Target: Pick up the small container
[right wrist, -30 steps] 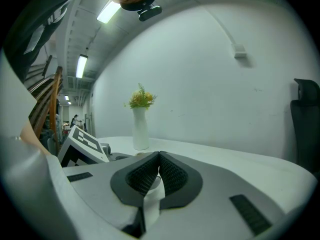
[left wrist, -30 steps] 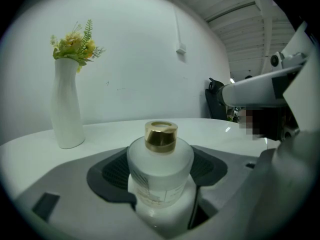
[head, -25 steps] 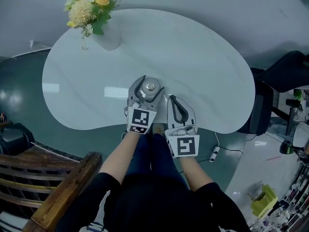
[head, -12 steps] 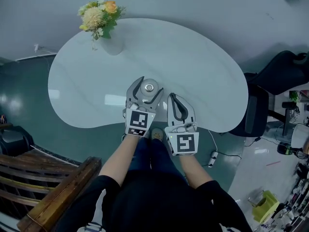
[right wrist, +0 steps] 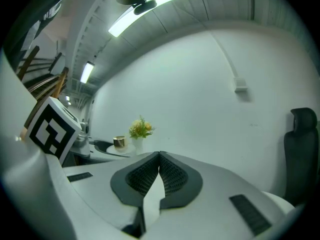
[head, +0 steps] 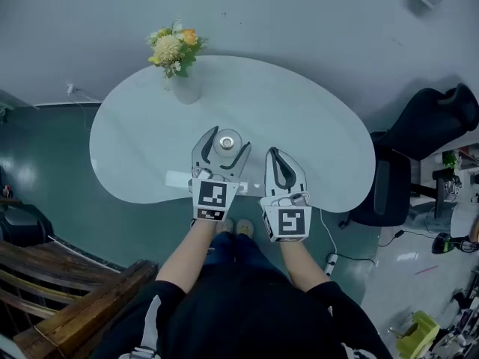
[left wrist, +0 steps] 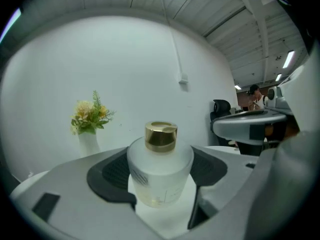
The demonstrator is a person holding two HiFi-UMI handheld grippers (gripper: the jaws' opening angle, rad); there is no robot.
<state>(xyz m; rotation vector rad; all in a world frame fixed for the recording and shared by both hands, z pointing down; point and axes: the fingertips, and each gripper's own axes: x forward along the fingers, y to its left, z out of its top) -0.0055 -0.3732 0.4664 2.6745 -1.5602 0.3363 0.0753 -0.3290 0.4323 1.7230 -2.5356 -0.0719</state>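
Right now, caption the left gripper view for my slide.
The left gripper's jaws grip a small frosted glass container with a gold cap; white vase of flowers behind.

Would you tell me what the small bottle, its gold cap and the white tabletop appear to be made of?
The small round bottle looks like frosted glass, possibly plastic: translucent, matte, a yellowish tint inside. Its gold cap seems polished metal or metallised plastic, given its sheen. The white curved tabletop seems glossy stone or laminate, with a bright reflection.

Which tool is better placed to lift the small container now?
Left. The frosted bottle with the gold cap sits between the jaws of the left tool, pads against both sides. The right tool is shut and empty, beside it.
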